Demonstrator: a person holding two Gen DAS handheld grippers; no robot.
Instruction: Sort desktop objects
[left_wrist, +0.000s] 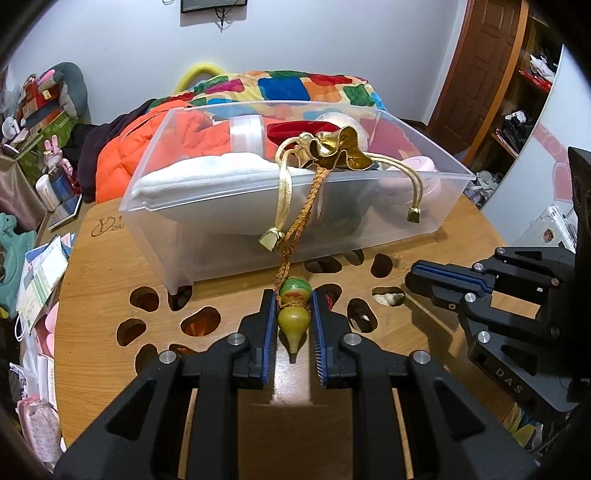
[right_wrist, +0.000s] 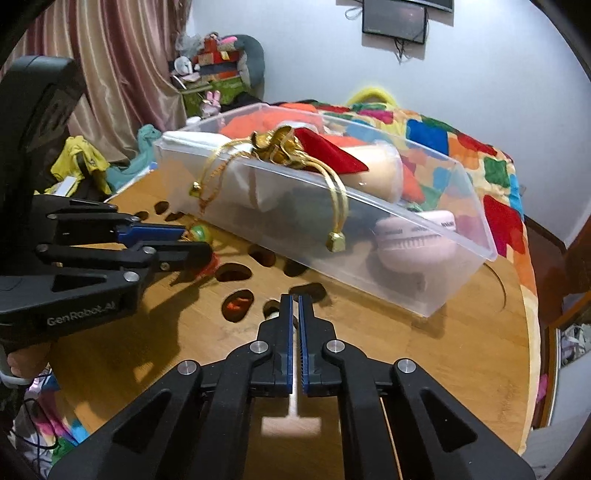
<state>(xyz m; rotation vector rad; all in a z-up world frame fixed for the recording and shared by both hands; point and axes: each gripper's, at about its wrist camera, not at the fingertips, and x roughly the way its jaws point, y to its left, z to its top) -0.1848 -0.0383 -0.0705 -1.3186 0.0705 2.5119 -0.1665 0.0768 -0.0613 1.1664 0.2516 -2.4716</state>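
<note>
A green gourd pendant (left_wrist: 293, 314) lies low over the round wooden table (left_wrist: 110, 266), and my left gripper (left_wrist: 294, 295) is shut on its sides. Its braided orange cord (left_wrist: 295, 225) runs up over the wall of a clear plastic bin (left_wrist: 369, 229) to a gold drawstring pouch (left_wrist: 334, 147) resting on the rim. My right gripper (right_wrist: 295, 297) is shut with nothing between its pads, hovering over the table in front of the bin (right_wrist: 369, 266). It also shows at the right in the left wrist view, as the right gripper (left_wrist: 415, 275). In the right wrist view the left gripper (right_wrist: 195, 242) holds the gourd (right_wrist: 199, 233).
The bin holds a white cloth (left_wrist: 207, 173), a red pouch (right_wrist: 332, 151) and a pink round item (right_wrist: 413, 243). The tabletop has several cut-out holes (left_wrist: 144, 297). A patchwork quilt (left_wrist: 295, 86) and an orange jacket (left_wrist: 122, 158) lie behind the bin. Clutter crowds the left side.
</note>
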